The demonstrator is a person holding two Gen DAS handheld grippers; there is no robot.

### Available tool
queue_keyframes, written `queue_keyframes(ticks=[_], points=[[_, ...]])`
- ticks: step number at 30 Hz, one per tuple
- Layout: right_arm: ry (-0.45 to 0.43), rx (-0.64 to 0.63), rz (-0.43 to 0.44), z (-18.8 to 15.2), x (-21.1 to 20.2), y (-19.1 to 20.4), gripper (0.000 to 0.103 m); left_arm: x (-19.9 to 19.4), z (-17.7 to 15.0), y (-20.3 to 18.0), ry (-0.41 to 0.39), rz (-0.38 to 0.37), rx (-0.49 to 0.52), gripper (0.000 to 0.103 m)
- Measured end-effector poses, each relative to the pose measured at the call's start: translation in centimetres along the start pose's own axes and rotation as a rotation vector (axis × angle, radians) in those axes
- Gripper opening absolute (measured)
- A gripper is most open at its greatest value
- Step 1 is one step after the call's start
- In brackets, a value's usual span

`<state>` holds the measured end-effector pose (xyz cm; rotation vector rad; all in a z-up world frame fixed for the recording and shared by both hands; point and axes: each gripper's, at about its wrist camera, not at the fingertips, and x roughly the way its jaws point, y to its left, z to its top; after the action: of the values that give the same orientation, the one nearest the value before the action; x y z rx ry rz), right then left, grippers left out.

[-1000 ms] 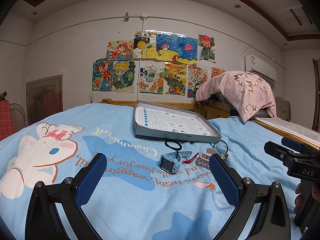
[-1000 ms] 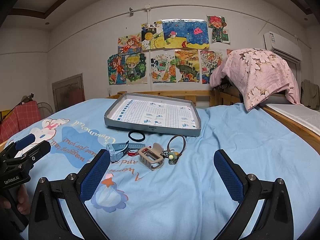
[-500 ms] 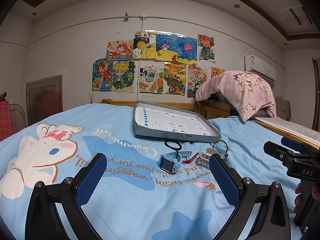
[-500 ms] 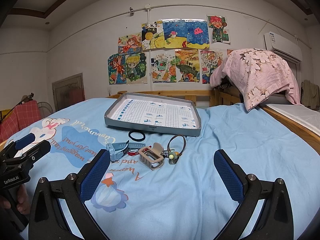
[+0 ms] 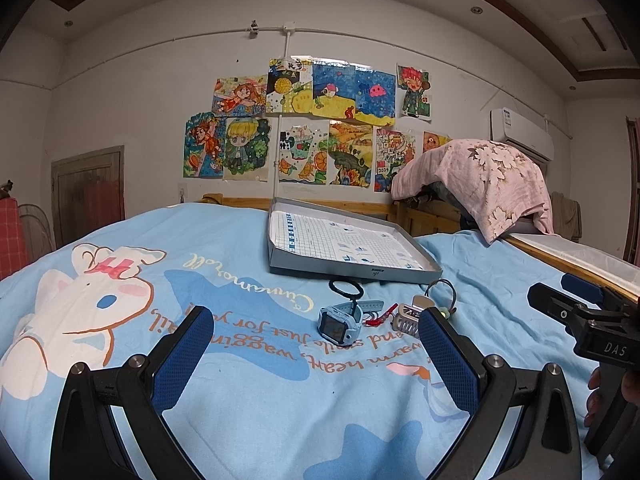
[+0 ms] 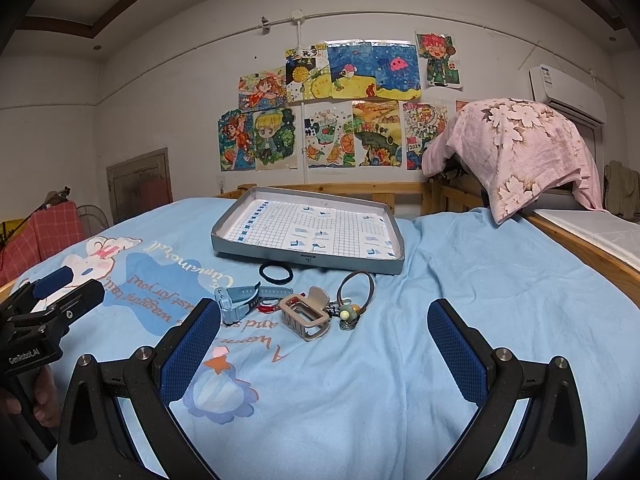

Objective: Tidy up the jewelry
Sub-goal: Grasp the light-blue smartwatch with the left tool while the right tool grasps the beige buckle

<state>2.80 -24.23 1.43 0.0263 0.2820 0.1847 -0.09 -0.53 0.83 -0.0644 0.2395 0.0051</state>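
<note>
A grey tray (image 6: pixel 308 258) lined with blue-gridded white paper sits at twelve o'clock from the pale-blue watch (image 6: pixel 236 304) on a light-blue cartoon-printed bedsheet (image 6: pixel 460 280).

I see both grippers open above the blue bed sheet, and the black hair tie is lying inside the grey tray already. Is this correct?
Not quite. The black hair tie is not inside the grey tray; it lies on the blue bed sheet just in front of the tray, as the right wrist view shows. The rest holds: the left gripper and right gripper are both open above the sheet.
</note>
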Motion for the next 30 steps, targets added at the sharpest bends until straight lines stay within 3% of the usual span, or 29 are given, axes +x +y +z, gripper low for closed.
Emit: queue_keyframes(ticks=[8,17,20,30], points=[[-0.017,-0.036,0.039,3.1,2.9,-0.1,0.102,2.9,1.6,1.0,0.042,-0.035,-0.056,0.103],[-0.045,-0.036,0.065,6.6,9.1,-0.2,0.102,8.4,4.5,1.7,0.07,-0.051,-0.081,0.103],[-0.044,-0.009,0.048,6.7,10.9,-0.3,0.102,10.6,4.8,1.8,0.107,-0.044,-0.079,0.103],[0.101,-0.016,0.146,3.8,16.2,-0.7,0.102,16.4,3.1,2.3,0.232,-0.059,-0.023,0.103]])
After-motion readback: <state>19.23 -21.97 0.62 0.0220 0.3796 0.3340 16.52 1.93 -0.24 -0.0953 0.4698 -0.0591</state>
